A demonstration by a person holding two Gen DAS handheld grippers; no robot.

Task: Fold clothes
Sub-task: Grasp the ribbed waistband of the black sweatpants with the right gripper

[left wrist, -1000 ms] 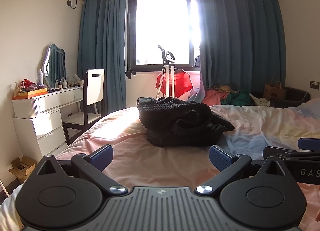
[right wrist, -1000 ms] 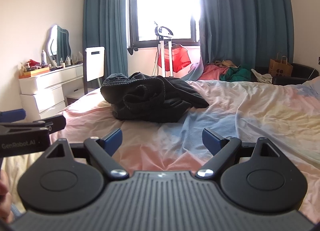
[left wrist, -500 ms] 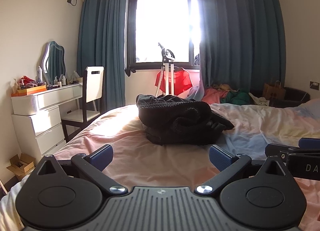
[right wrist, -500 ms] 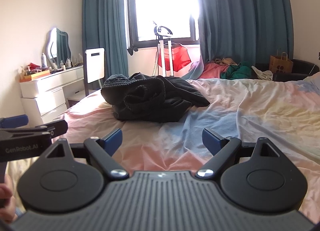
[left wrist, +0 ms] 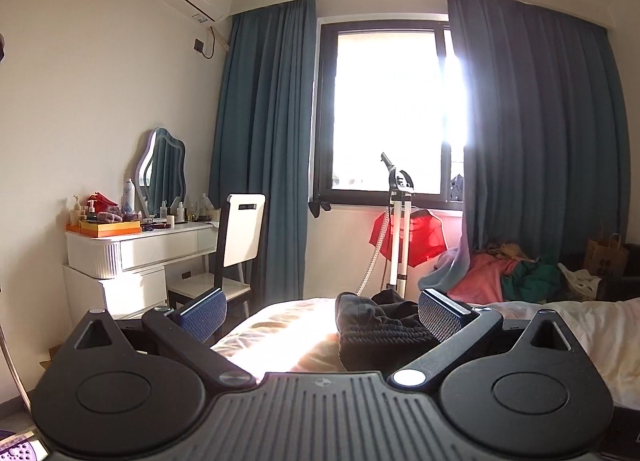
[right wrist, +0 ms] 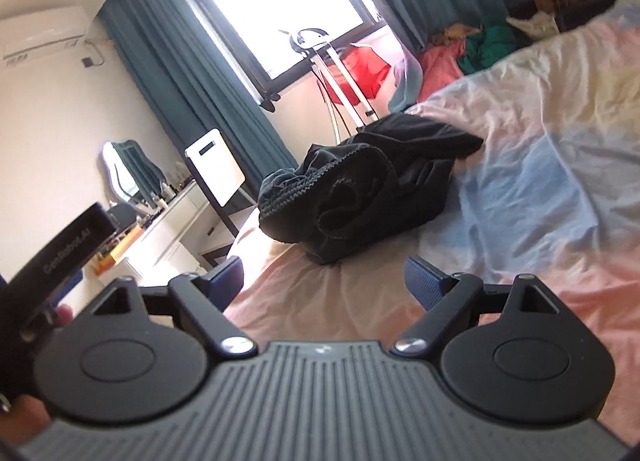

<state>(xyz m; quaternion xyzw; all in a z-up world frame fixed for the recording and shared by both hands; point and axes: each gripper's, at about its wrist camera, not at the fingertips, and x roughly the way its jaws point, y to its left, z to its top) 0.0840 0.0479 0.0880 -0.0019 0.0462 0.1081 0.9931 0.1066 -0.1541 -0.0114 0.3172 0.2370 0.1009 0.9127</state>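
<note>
A crumpled black garment (right wrist: 360,189) lies in a heap on the pastel bedsheet (right wrist: 540,165), near the bed's far left corner. In the left wrist view the black garment (left wrist: 380,333) shows low, partly behind the gripper body. My left gripper (left wrist: 320,315) is open and empty, held low at the near side of the bed and short of the heap. My right gripper (right wrist: 324,281) is open and empty, tilted, a short way in front of the garment. The left gripper's body (right wrist: 60,257) shows at the left edge of the right wrist view.
A white dresser (left wrist: 132,257) with a mirror and bottles and a chair (left wrist: 236,245) stand left of the bed. A garment steamer stand (left wrist: 400,233) with a red cloth stands under the window. A pile of coloured clothes (left wrist: 512,273) and a paper bag (left wrist: 606,257) lie at right.
The left gripper has dropped low and tipped up, so the garment now sits at the bottom of its view. The right gripper has rolled sideways and moved closer to the garment.
</note>
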